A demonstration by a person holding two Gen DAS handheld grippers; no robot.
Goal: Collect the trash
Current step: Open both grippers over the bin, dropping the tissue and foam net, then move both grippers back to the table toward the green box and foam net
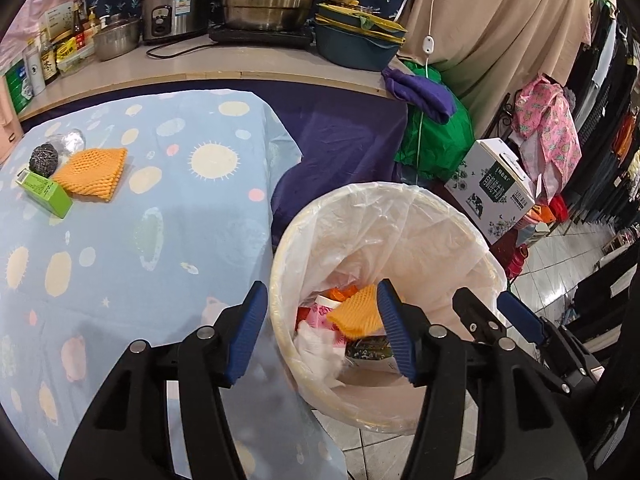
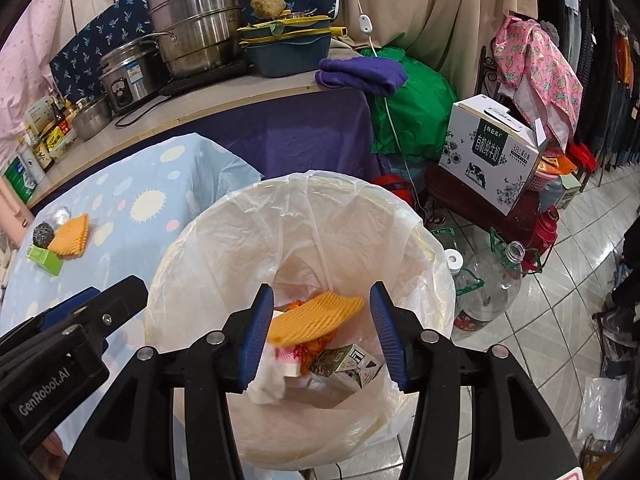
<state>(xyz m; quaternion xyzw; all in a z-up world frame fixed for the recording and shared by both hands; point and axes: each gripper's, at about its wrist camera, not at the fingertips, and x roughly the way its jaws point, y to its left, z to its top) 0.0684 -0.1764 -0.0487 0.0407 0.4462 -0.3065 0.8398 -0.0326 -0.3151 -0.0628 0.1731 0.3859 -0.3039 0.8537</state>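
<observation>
A white trash bin (image 1: 400, 216) lined with a clear bag (image 2: 304, 224) stands beside the table. Inside lie an orange foam net (image 2: 316, 318), a small carton (image 2: 346, 364), white tissue and other scraps. The foam net looks blurred, below my right gripper (image 2: 322, 336), which is open over the bin. My left gripper (image 1: 322, 334) is open and empty at the bin's left rim. On the table (image 1: 160, 264) lie another orange foam net (image 1: 94, 174), a green box (image 1: 46, 194), a steel scourer (image 1: 44, 156) and crumpled foil (image 1: 72, 140).
A counter (image 1: 224, 64) behind holds pots, a rice cooker, bottles and a blue basin. A milk carton box (image 2: 492, 152) stands on a stool at right. Empty plastic bottles (image 2: 488, 284) stand on the tiled floor next to the bin.
</observation>
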